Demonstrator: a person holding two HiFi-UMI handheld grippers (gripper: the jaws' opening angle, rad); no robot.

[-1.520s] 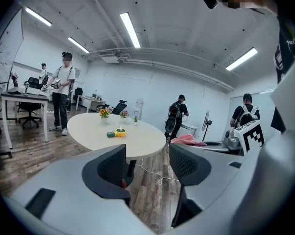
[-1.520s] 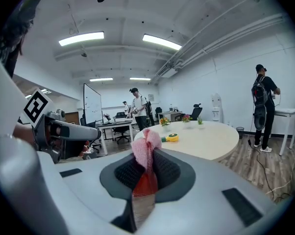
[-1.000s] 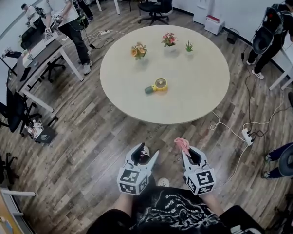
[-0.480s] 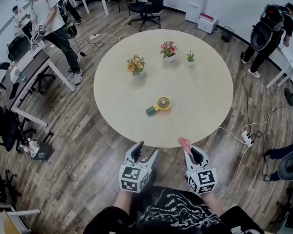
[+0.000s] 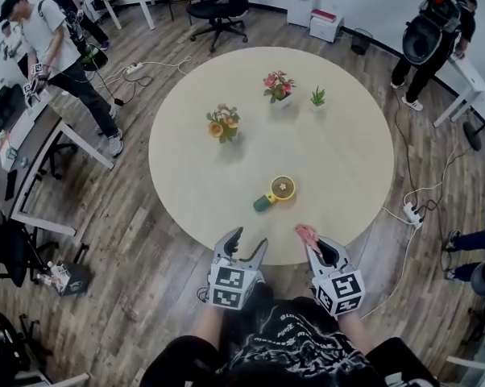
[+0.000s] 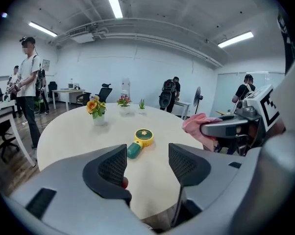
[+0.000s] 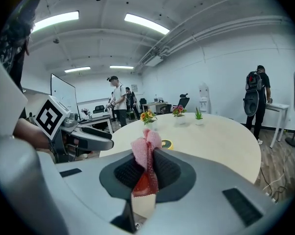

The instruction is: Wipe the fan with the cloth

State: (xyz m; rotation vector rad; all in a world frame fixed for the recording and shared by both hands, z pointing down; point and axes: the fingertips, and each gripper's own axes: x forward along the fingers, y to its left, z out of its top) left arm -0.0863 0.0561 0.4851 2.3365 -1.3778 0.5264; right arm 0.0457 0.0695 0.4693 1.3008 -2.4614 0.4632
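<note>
A little yellow fan [image 5: 276,192] lies flat on the round table [image 5: 355,168], near its 6 o'clock edge, and nothing is touching it. Just past that edge, the left gripper [image 5: 248,241] has its jaws wide apart and holds nothing. From above, the pink cloth [image 5: 304,232] is only a tiny tuft. The right gripper [image 7: 146,169] has its own view, which shows its jaws squeezing the cloth tight.

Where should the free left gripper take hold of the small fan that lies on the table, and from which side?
I would take the fan by its green handle: it is narrow and points toward the left gripper. Come from above, jaws across it, leaving the yellow head free for the cloth.
</note>
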